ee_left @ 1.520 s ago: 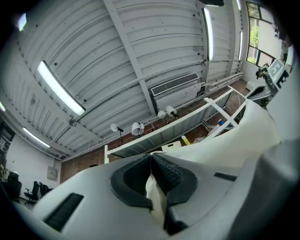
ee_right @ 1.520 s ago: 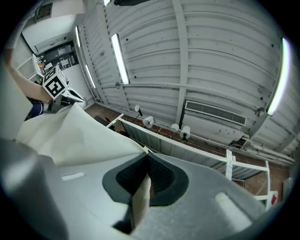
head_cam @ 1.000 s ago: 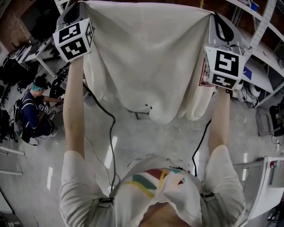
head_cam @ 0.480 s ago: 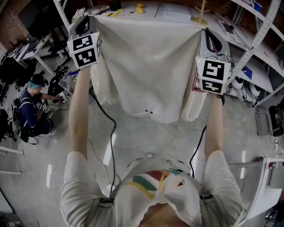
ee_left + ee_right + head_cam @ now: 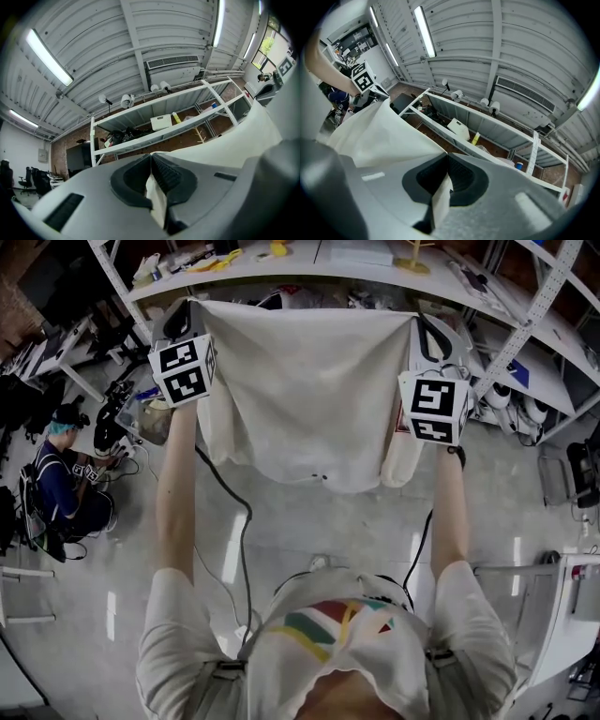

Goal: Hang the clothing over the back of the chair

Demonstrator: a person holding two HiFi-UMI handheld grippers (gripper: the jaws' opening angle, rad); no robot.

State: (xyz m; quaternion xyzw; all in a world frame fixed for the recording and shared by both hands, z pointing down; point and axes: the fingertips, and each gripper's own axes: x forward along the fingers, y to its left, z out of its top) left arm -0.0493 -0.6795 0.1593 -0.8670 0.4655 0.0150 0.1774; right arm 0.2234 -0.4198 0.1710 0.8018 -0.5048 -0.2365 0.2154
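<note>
Both sets of jaws were clamped on the clothing [image 5: 300, 390] at its top edge: left gripper [image 5: 187, 310] at the left corner, right gripper [image 5: 424, 329] at the right. The cloth hung spread flat between the 2, clear of the floor [image 5: 309, 521], in front of the far shelving [image 5: 309, 268]. The wide hold probably allowed an even drape. No chair was visible, possibly hidden behind the cloth.

I saw the clothing [image 5: 300, 395] sink in the head view. Its top edge, which had run off the frame a second before, came down below the white shelf [image 5: 375, 273] (whose clutter then showed above it). The left gripper [image 5: 190, 307] and right gripper [image 5: 418, 320] dropped with it, drew closer together and looked smaller.
</note>
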